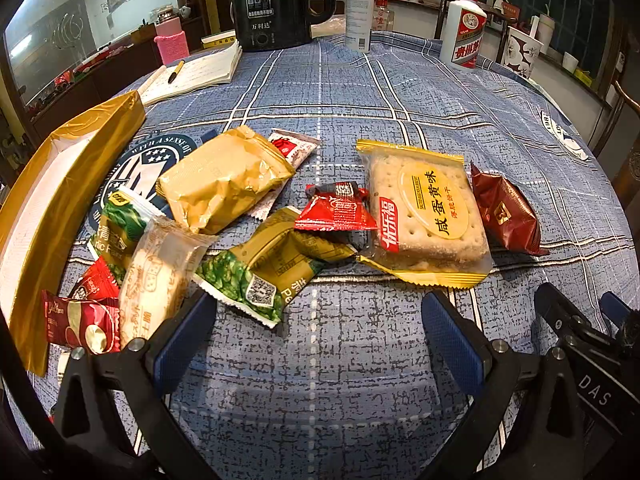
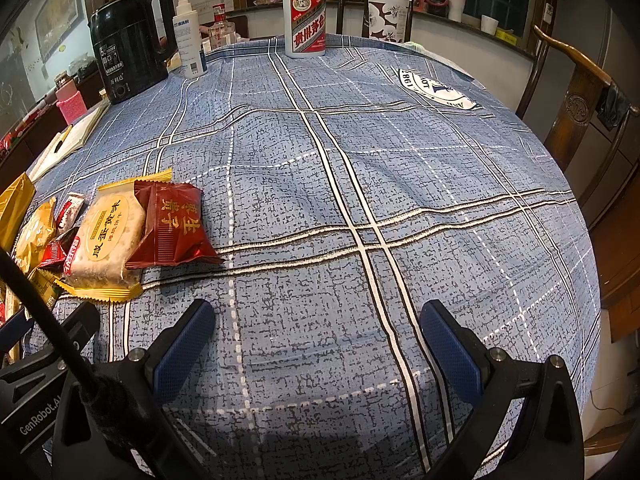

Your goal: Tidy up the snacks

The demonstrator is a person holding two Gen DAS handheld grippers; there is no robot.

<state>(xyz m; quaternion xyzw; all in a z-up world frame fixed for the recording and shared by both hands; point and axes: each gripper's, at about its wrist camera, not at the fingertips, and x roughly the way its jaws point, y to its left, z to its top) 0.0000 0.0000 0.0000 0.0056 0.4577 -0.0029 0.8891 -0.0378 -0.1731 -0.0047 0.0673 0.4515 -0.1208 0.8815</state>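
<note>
The long gold-foil cardboard tray (image 1: 60, 184) at the table's left looks stiff, while the square clear-and-yellow cracker packet (image 1: 424, 208) mid-cloth seems light, crinkly and crushable, best pinched at its crimped seam, and the left gripper (image 1: 320, 344) and right gripper (image 2: 316, 344) hover wide open, empty
</note>
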